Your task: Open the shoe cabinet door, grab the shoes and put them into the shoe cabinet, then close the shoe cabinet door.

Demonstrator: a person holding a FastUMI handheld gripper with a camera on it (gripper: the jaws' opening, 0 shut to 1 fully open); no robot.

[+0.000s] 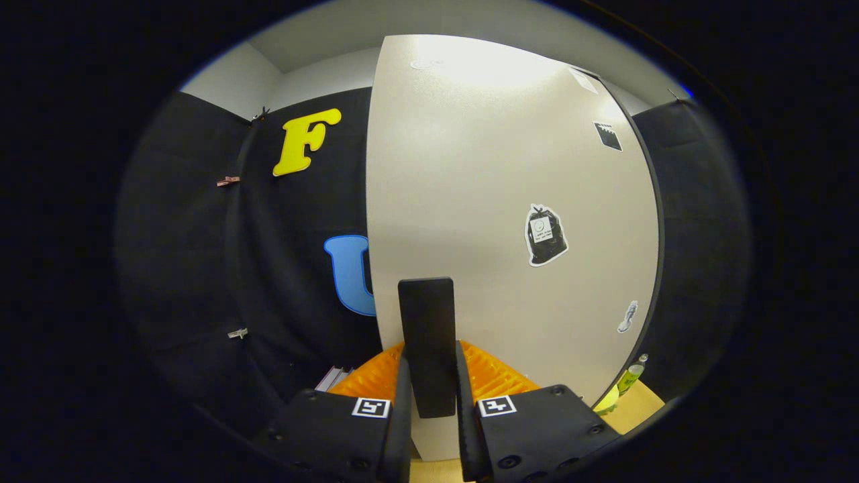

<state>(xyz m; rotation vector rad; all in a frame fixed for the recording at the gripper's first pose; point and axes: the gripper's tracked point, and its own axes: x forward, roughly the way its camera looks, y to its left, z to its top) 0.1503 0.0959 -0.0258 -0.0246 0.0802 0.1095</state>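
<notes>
The shoe cabinet door is a tall pale panel with a few stickers, standing close in front of me. Its black bar handle runs upright near the door's left edge. My gripper is shut on this handle. The orange ribbed fingers press on it from both sides. The door hides the inside of the cabinet. No shoes show here.
The black cloth wall lies beyond the door's left edge, with small clips pinned to it. A green bottle and a yellow object sit on a tan surface past the door's lower right. A stack of flat items lies low on the left.
</notes>
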